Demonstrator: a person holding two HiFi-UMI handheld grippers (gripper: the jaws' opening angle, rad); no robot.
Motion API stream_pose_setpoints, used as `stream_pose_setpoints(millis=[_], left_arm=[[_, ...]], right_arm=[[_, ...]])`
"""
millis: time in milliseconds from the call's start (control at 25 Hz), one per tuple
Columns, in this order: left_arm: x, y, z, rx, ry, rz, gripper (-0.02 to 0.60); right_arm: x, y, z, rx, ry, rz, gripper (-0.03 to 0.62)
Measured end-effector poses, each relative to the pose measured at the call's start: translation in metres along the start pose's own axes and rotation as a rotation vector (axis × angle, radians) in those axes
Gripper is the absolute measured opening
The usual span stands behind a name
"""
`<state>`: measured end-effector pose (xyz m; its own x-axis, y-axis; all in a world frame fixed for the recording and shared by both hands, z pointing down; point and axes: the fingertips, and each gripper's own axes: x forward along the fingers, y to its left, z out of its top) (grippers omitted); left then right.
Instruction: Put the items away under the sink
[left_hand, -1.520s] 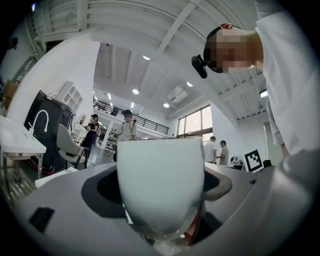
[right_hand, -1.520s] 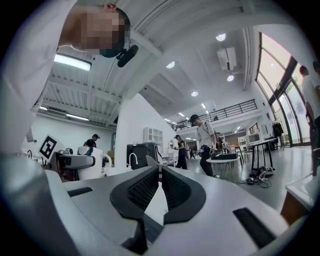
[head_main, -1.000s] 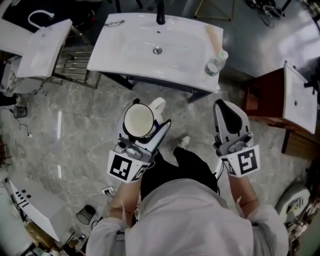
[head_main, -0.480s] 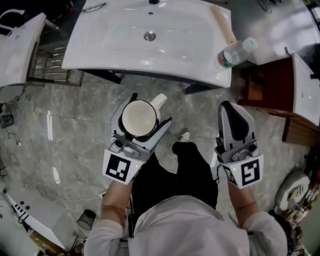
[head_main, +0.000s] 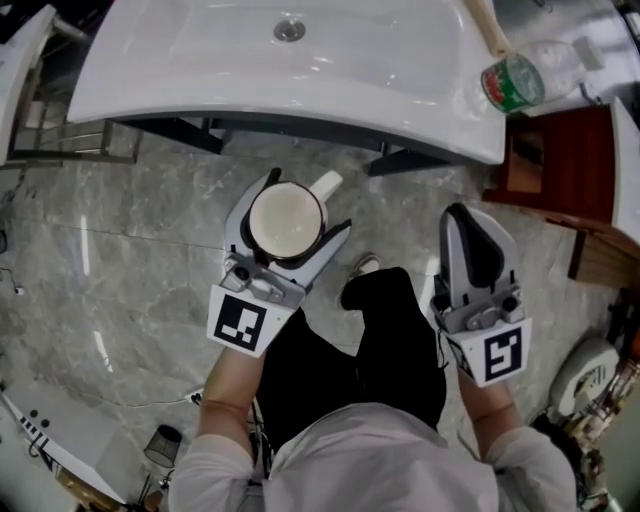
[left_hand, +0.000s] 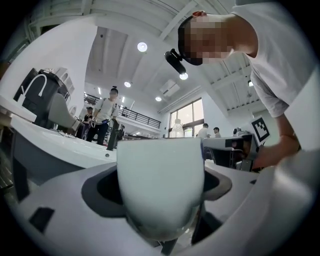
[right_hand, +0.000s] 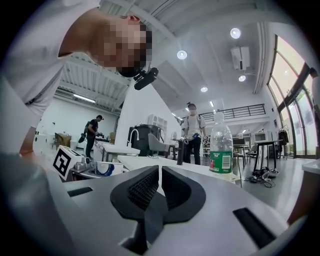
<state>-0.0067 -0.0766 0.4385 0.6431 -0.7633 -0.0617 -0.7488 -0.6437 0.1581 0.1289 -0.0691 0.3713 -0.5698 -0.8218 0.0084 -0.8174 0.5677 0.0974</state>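
Both my tools have sunk lower over the last second, and the sink (head_main: 200, 75) now spreads across the top of the head view. My left tool (head_main: 300, 208) stands wide, clamped round a white mug (head_main: 283, 228) with its mouth up and its handle toward the sink. My right tool (head_main: 470, 215) is closed on nothing. Both hang over the marble floor (head_main: 150, 260). A water bottle (head_main: 512, 82) stands on the sink's right corner.

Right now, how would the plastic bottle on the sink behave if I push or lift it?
The bottle is tall and narrow, so a push would probably tip it, and its round body would likely roll. It stands near the right edge of the sink, so it might fall off. Clear plastic suggests it is light.
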Motion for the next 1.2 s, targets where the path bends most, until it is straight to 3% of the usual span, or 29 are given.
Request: stream_pose_setpoints(millis=[560, 840, 1000, 1200], left_arm=[[0.011, 0.05, -0.136, 0.075, 0.086, 0.01, 0.402], [0.036, 0.086, -0.176, 0.086, 0.079, 0.052, 0.402], [0.054, 0.101, -0.194, 0.134, 0.084, 0.057, 0.402], [0.082, 0.116, -0.217, 0.095, 0.075, 0.072, 0.402]], right_arm=[[0.013, 0.017, -0.112, -0.01, 0.022, 0.005, 0.042], [0.024, 0.019, -0.152, 0.006, 0.027, -0.022, 0.042], [0.035, 0.023, -0.167, 0.012, 0.018, -0.029, 0.041], [0.045, 0.021, -0.184, -0.014, 0.041, -0.032, 0.041]])
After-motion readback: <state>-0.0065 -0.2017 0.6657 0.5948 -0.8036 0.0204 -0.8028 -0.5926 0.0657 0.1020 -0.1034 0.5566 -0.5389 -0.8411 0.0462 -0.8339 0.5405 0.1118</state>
